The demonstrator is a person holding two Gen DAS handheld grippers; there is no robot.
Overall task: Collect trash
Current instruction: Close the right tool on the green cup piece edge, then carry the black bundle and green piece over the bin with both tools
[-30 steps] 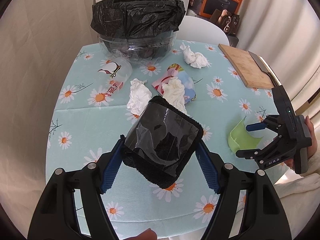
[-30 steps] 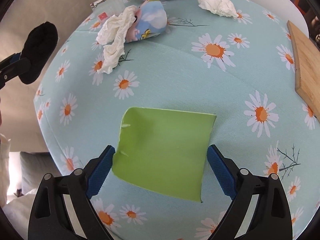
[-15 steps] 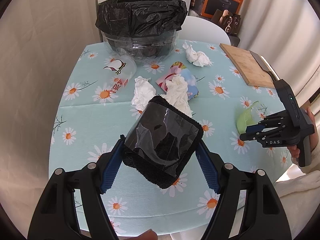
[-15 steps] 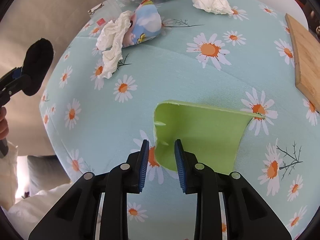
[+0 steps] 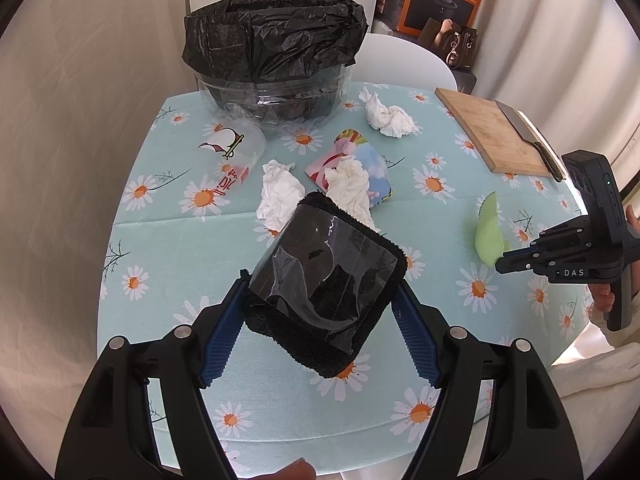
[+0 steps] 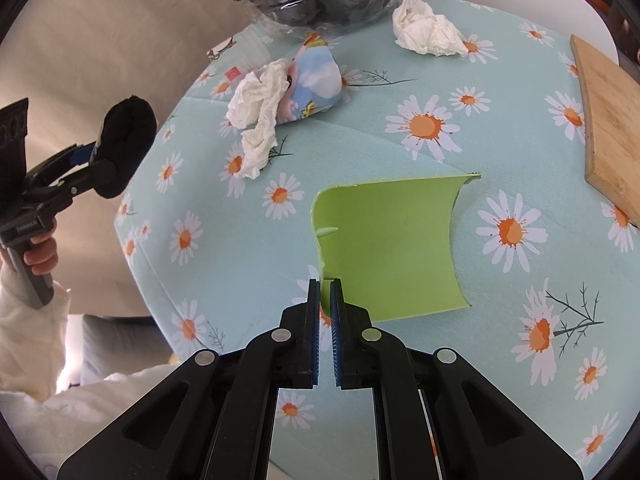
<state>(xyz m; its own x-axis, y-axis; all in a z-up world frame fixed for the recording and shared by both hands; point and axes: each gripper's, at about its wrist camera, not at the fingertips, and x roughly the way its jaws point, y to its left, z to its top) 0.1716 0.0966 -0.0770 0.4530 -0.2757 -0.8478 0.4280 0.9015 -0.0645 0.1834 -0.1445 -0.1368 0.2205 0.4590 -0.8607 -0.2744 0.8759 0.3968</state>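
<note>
1. I am gripping the green sheet [image 6: 386,248] with my right hand-held gripper [image 6: 325,286]; its fingers are almost closed on the sheet's near left corner, and the sheet is curling up off the bench [image 6: 360,152] along its left and far edges.
2. I am carrying a black fuzzy pack [image 5: 326,280], wrapped in clear film, in my left hand-held gripper [image 5: 320,308]; the fingers are spread wide and pressing on both of its sides, holding it above the bench's near half.
3. I judge the step in hand to be the pick-up stage: both pieces are gripped but neither is binned yet.
4. The bin [image 5: 274,76], a clear tub lined with a black bag, is standing at the far edge of the bench, well apart from both grippers.
5. Next, I reckon each load is needing a lift and a carry over the bag's rim before release; the thin sheet may flop or slip from so small a pinch, so a steady carry seems wise.
6. Crumpled tissues [image 5: 390,116] [image 5: 280,194], a colourful wrapper [image 5: 360,164] and a clear plastic cup [image 5: 232,148] are lying between me and the bin, waiting for collection.
</note>
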